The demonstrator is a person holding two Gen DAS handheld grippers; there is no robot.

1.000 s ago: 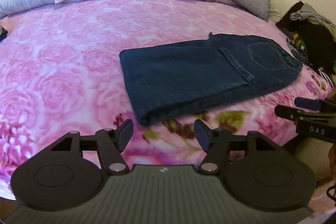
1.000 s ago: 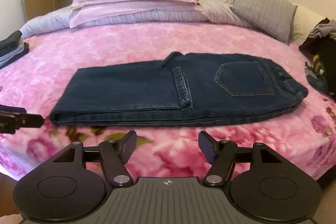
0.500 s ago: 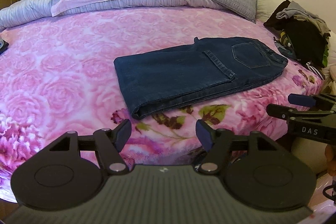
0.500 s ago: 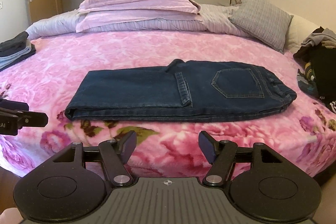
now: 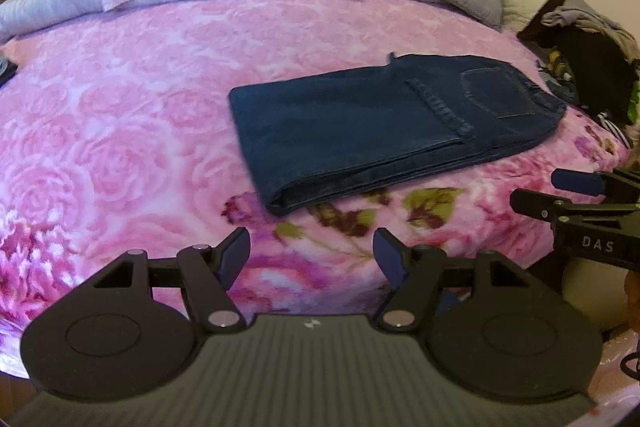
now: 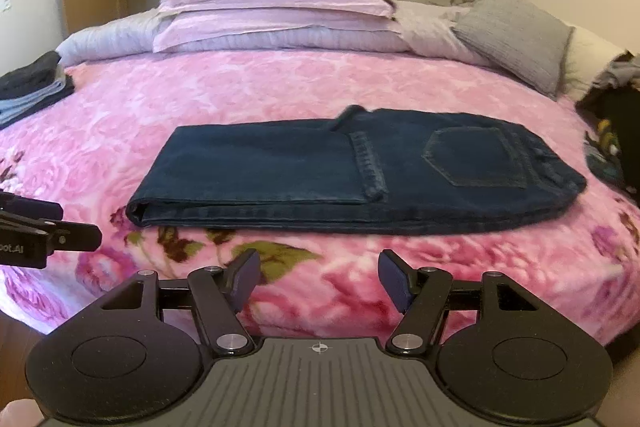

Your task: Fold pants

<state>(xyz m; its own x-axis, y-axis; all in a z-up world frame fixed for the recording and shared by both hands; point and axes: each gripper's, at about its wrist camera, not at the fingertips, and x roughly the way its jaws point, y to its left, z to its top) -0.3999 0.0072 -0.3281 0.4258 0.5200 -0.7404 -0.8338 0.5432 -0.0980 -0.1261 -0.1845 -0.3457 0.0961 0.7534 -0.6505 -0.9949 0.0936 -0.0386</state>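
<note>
- Lying flat on the pink floral bedspread (image 6: 200, 99), the dark blue jeans (image 6: 320, 171) are already folded once: the leg part is turned back over the seat, and its hem (image 6: 370, 167) stops just beside the back pocket (image 6: 476, 157).
- You hold the left gripper (image 5: 312, 257) with its jaws spread wide and nothing between them. It hangs near the folded end of the jeans (image 5: 360, 135), at the front edge of the bed, and does not touch the cloth.
- Your right gripper (image 6: 319, 281) is also wide open and empty. It points at the long front edge of the jeans, apart from it.
- In my judgement, both claws stand open because the fold is laid down and the fabric is free, so the cloth can rest by its own weight.
- A second fold, bringing one end over the other, seems still possible; for this each claw should take one corner of the same end.
- Folded clothes (image 6: 32, 87) lie at the far left of the bed, probably the finished stack. An unsorted heap of clothes (image 5: 584, 39) waits at the right side.
</note>
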